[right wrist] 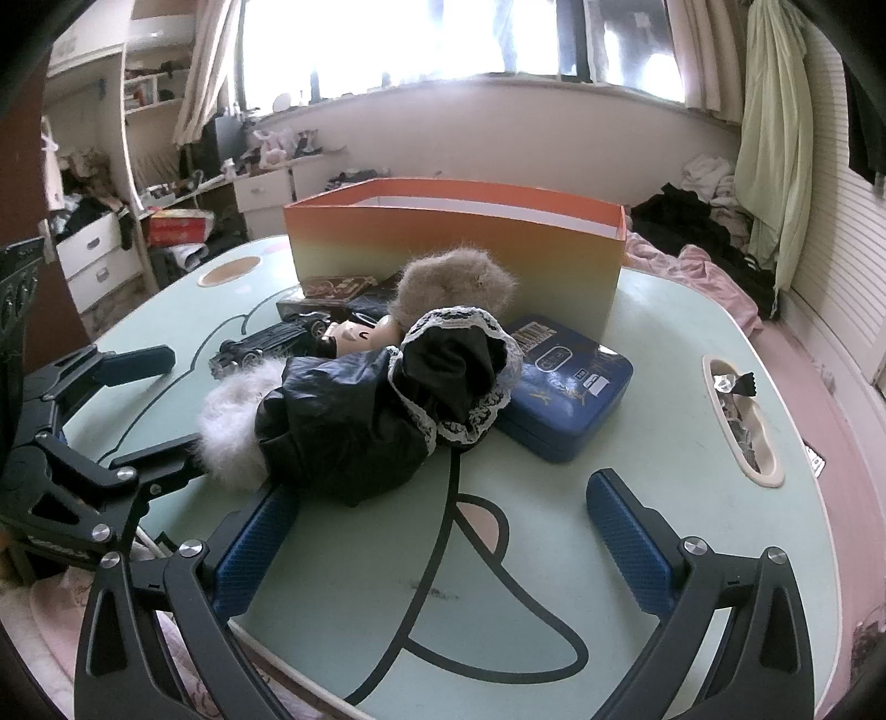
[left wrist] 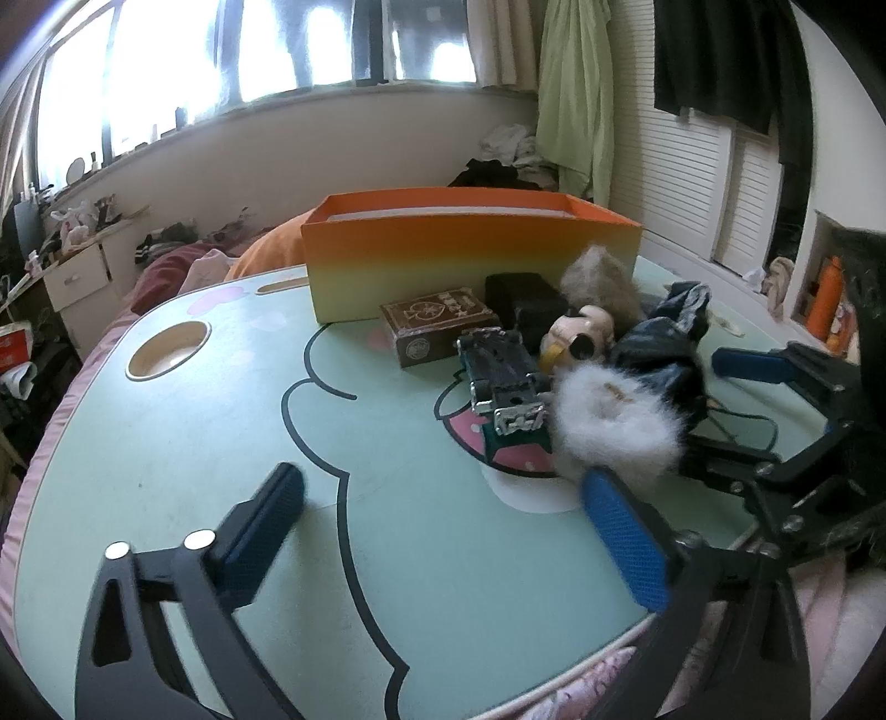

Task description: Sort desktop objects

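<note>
Crowding a mint cartoon table [right wrist: 692, 443] on, seemingly, a bed, clutter; left gripper [left wrist: 443, 526] and right gripper [right wrist: 443, 531] spread, empty.

A doll [right wrist: 382, 410] in a black lace-trimmed dress lies on the mint counter [right wrist: 664, 459], touching a blue tin [right wrist: 576, 399], before an orange box [right wrist: 454, 243]. The right hand-held gripper [right wrist: 443, 548] hovers spread wide, nothing between its pads.

A green garment [left wrist: 576, 94] hangs by the window [right wrist: 421, 39] (white drawers [right wrist: 91, 252] stand opposite).
</note>
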`<action>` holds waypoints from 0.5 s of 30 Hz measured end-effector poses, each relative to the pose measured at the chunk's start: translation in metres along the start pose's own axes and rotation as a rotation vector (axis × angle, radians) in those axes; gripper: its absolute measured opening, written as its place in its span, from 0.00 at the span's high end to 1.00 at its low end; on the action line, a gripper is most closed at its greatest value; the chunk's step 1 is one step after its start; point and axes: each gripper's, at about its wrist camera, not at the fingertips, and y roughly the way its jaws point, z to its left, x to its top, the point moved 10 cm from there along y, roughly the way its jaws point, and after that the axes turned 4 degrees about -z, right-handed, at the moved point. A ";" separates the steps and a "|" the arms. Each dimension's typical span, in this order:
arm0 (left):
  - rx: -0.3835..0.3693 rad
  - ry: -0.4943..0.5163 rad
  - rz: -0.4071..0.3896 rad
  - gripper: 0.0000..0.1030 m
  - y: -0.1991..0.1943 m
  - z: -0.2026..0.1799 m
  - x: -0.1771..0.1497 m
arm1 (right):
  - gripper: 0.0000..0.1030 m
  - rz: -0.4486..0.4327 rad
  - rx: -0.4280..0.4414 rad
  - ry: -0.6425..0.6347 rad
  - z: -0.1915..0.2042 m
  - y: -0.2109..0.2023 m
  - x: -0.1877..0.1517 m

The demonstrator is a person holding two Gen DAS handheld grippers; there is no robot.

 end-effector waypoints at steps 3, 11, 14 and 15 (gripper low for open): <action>0.009 -0.007 0.002 0.20 -0.004 0.001 0.018 | 0.00 -0.003 0.003 0.002 0.001 0.000 0.000; -0.037 -0.071 0.107 0.55 0.033 -0.003 0.050 | 0.00 -0.012 0.013 0.010 0.001 -0.002 0.000; -0.093 -0.110 0.113 0.62 0.037 -0.011 0.048 | 0.01 -0.061 0.066 0.079 -0.004 -0.010 0.004; -0.098 -0.102 0.117 0.62 0.037 -0.013 0.046 | 0.02 -0.115 0.110 0.130 -0.009 -0.020 0.008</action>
